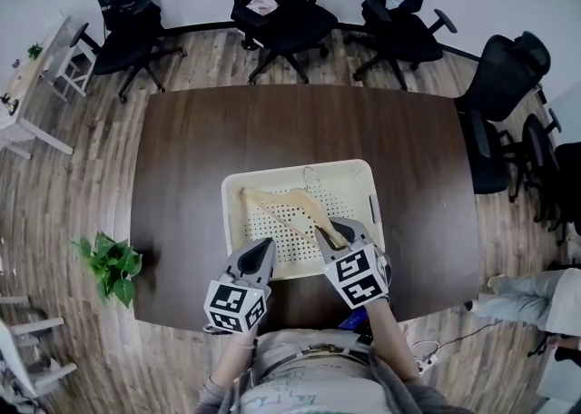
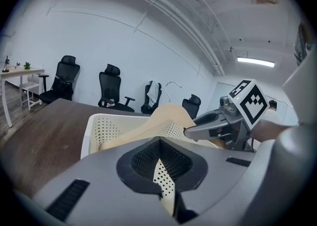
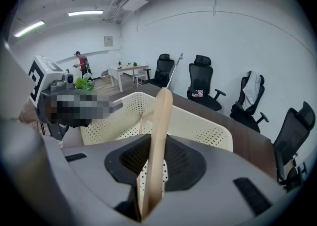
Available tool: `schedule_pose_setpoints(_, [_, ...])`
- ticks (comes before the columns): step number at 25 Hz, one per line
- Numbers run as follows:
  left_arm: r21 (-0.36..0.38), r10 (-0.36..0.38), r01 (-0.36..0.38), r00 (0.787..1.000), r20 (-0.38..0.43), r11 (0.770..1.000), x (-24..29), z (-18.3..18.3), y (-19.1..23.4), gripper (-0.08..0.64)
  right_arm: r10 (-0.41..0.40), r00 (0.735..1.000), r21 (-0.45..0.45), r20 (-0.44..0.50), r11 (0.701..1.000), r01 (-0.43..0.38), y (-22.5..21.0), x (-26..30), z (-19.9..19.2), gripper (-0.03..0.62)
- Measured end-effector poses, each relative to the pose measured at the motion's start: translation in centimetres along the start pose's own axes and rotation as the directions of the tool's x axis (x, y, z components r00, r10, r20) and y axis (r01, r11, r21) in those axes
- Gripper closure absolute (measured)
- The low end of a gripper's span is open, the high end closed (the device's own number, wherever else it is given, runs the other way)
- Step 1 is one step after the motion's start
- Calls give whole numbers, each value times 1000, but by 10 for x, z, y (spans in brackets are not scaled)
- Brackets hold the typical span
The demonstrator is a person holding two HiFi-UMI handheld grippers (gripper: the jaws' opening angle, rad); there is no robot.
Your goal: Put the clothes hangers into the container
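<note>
A cream perforated basket stands on the dark table in the head view. A pale wooden hanger lies tilted inside it, its metal hook towards the far wall. My right gripper is over the basket's near right part, shut on one arm of the hanger. In the right gripper view the hanger runs straight up between the jaws. My left gripper hovers at the basket's near left edge, shut with nothing in it. The left gripper view shows the hanger arching above the basket.
Black office chairs ring the table's far and right sides. A potted plant sits on the floor at the left, with a white desk beyond. A person stands far off in the right gripper view.
</note>
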State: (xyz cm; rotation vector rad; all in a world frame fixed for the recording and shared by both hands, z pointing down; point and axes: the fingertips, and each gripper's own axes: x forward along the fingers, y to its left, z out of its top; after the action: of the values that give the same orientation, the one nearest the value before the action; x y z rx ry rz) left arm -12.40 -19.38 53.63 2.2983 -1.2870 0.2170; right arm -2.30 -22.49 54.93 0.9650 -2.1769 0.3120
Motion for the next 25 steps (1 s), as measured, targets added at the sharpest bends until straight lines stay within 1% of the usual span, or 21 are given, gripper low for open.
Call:
schedule_pose_setpoints(9, [8, -1, 1, 1000, -4, 1000, -3, -3, -3, 549, -37, 999, -24, -20, 999, 37, -10, 4, -4, 503])
schedule_pose_setpoints(25, [16, -12, 12, 1000, -13, 1000, 0, -4, -6, 549, -58, 998, -26, -37, 998, 57, -24, 11, -10, 497])
